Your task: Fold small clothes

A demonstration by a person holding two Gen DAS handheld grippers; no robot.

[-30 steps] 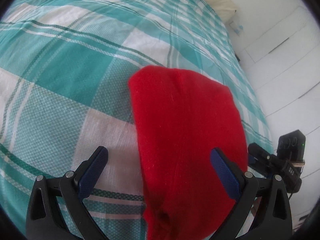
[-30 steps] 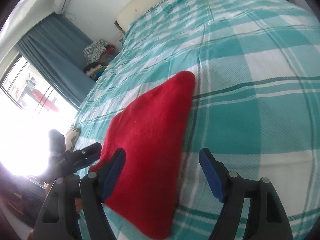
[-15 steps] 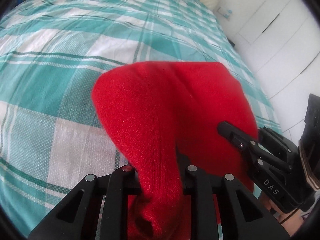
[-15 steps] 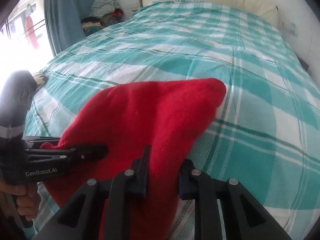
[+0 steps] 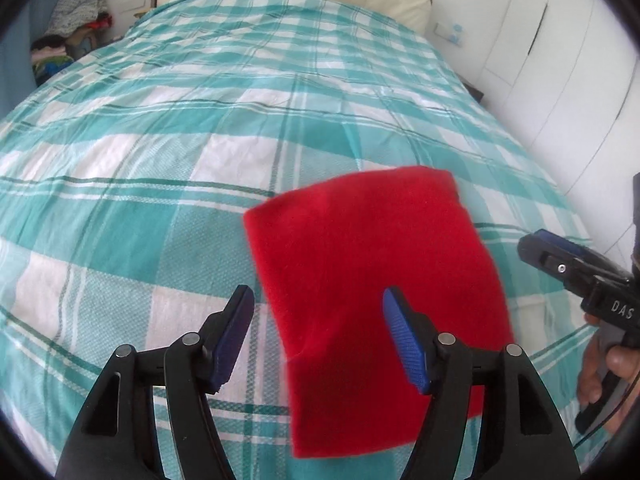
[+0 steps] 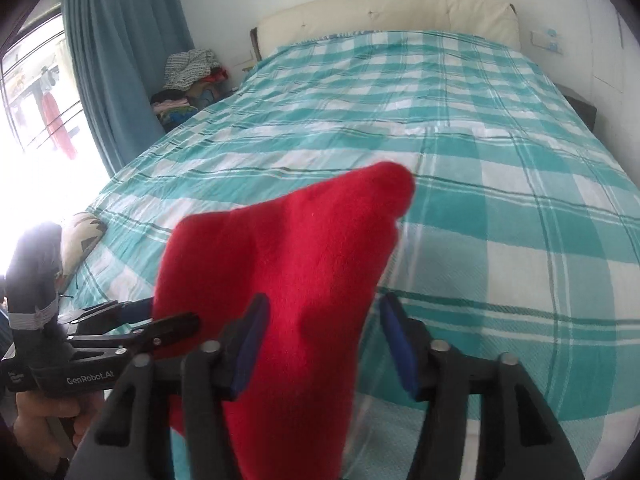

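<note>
Red knit cloth (image 5: 372,292) lies on the bed (image 5: 160,152), on the teal-and-white checked cover, near the foot end just in front of us. In the left wrist view it shows as a roughly squared, doubled-over shape; in the right wrist view one corner points toward the headboard (image 6: 384,12).

Our left tongs (image 5: 318,344) are opening, their blue pads clear of the fabric, though the cloth's left edge sits between them in the picture. Our right tongs (image 6: 320,344) are opening too; red cloth bulges up between the pads, but they do not seem to press on it, so we judge both tongs to be letting go.

We read this as the release at the end of one fold. Next we would check whether the cloth has settled flat, then either take the near edge again with both tongs for another fold or smooth the raised part down.
</note>
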